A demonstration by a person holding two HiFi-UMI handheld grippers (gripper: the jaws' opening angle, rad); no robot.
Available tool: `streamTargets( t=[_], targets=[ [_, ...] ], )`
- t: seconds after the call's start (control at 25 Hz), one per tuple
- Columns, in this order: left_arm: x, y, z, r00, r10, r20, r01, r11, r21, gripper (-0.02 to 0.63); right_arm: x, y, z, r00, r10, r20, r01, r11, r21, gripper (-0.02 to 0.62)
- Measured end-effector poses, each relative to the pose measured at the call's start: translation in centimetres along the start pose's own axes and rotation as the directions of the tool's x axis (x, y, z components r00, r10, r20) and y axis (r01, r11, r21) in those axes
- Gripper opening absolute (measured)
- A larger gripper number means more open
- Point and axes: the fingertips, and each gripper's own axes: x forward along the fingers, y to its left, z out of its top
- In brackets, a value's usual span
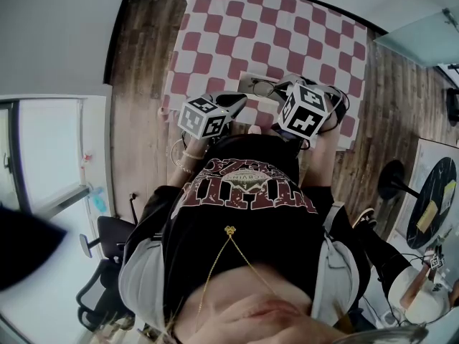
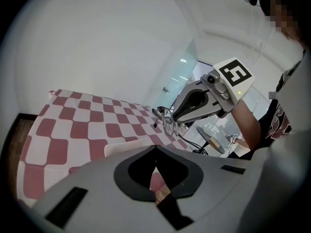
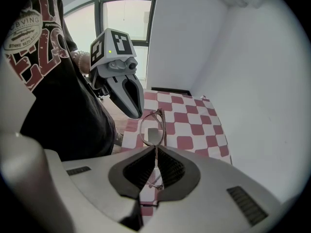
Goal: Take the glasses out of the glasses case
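My right claw (image 3: 155,148) was clamped on the glasses (image 3: 164,130), holding them in the air above the checkered bench (image 3: 194,125). The case (image 2: 124,149) lay on it. My left claw (image 2: 155,147) was pressed together, empty.

Your glasses (image 3: 152,128) show thin, shiny metal rims and clear lenses; the checked tablecloth (image 1: 244,27) looks matt cloth, the floor (image 1: 136,84) grained wood.
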Motion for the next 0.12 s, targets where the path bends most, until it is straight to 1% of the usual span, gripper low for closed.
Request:
streamTargets(
  t=[0.12],
  targets=[
    [-0.04, -0.01, 0.0, 1.0, -0.001, -0.001, 0.001, 1.0, -0.001, 0.0, -0.02, -0.04, 0.06, 1.0, 0.001, -0.002, -0.001, 1.0, -0.002, 0.031]
  ],
)
